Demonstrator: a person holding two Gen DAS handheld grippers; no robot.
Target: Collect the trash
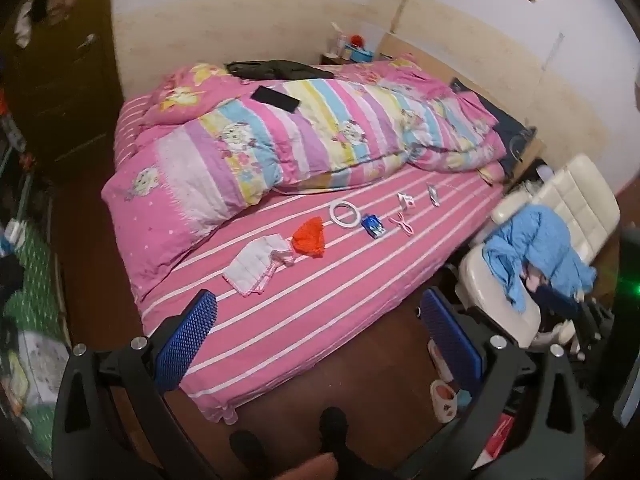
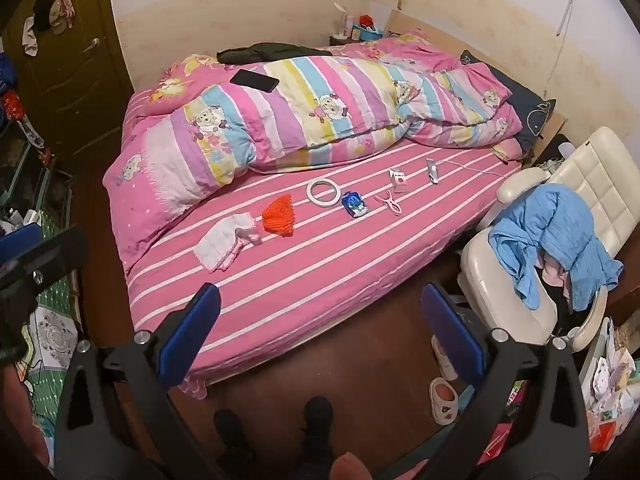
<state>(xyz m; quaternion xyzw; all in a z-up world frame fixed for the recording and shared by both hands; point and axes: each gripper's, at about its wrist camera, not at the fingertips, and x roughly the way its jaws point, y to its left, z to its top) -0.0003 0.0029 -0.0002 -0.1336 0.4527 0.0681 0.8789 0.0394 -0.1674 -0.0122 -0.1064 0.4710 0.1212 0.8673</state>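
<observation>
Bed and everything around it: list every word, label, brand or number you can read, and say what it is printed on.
None can be read.
Blue packet: print too blurred.
Small pink and white box: marking too small.
Silver wrapper: no legible text.
Red box on the floor: print blurred.
Duvet: cartoon sheep only, no words.

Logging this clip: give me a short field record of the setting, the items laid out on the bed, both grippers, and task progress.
setting: bedroom, bed with pink striped sheet, rumpled quilt
row on sheet: folded cloth, orange item, white ring, blue packet, pink clip, small pink box, silver wrapper
on quilt: black phone
left gripper: open, empty
right gripper: open, empty
progress: nothing picked up yet
</observation>
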